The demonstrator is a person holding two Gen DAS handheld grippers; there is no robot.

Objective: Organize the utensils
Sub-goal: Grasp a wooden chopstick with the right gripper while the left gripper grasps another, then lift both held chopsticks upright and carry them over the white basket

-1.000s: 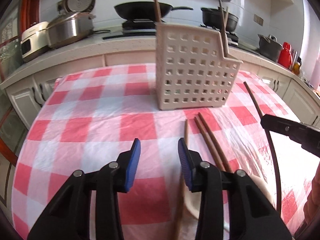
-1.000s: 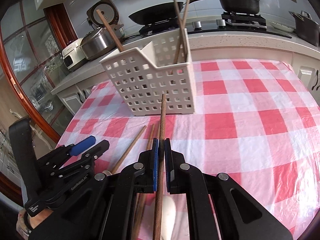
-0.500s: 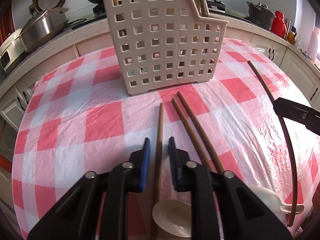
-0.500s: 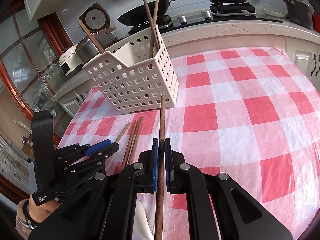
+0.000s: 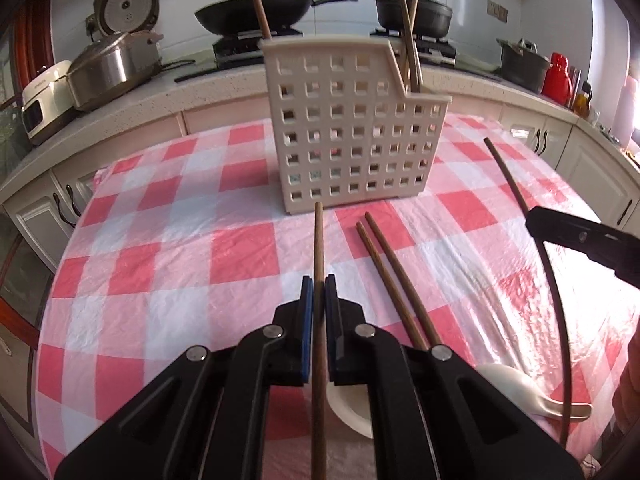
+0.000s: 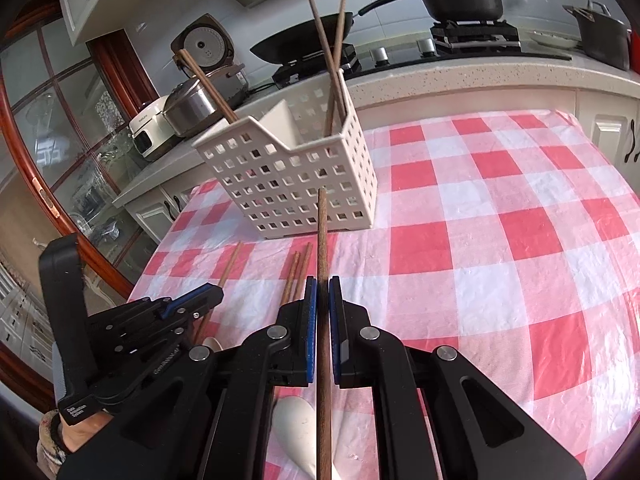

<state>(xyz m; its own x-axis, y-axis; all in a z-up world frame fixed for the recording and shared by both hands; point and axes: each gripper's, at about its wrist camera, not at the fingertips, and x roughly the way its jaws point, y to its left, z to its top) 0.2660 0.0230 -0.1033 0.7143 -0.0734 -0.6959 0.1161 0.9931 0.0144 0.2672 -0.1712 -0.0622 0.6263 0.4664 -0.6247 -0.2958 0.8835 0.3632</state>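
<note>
Left wrist view: my left gripper (image 5: 319,288) is clamped on 1 slim, round wooden chopstick (image 5: 319,240), blue pads pressing its sides; the stick runs straight away from me, its far tip just short of the basket (image 5: 352,128). That basket is cream plastic, boxy, with a grid of square holes and a stepped rim, lower on the right. It stands upright at the middle of the table, and I count 3 sticks leaning inside. A pair of brown chopsticks (image 5: 390,276) lies loose and side by side on the cloth (image 5: 160,240), just right of my jaws. The cloth is a glossy, wrinkled red-and-white check. A white, smooth spoon (image 5: 520,392) lies at the near right, and a second pale bowl shape shows beneath my fingers.

In the right wrist view, my right gripper (image 6: 323,292) is clamped on 1 darker wooden stick (image 6: 322,240), lifted clear, tip pointing at the basket's near wall. My left tool sits low at the left there, held by a hand.

Open cloth spreads wide to the right of the basket and on its left; the table's far edge meets a speckled counter.
</note>
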